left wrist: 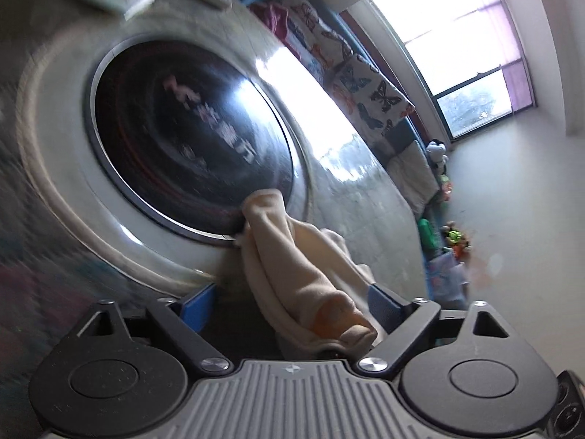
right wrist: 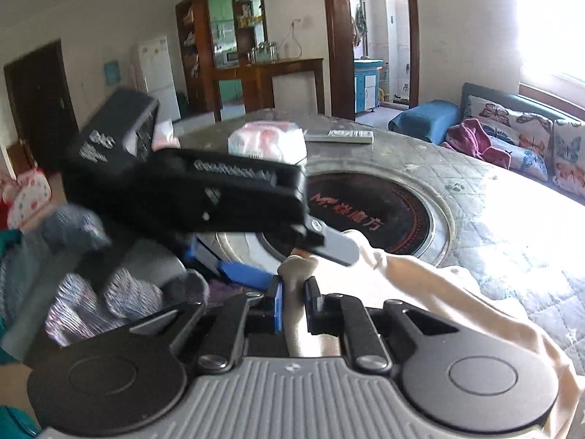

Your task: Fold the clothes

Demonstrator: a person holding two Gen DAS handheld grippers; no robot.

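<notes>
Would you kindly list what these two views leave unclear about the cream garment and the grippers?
- Cream garment: its type and full shape; the right wrist view's bottom edge cuts it off.
- Left gripper: cloth lies between the wide fingers; contact with the pads is hidden.
- Table: left side motion-blurred in the left wrist view.

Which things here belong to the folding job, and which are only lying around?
For the job:
- cream garment
- right gripper, shut on it
- left gripper, open around it

Only lying about:
- round black cooktop in the table
- remote control
- wrapped packet
- butterfly cushions on the sofa
</notes>
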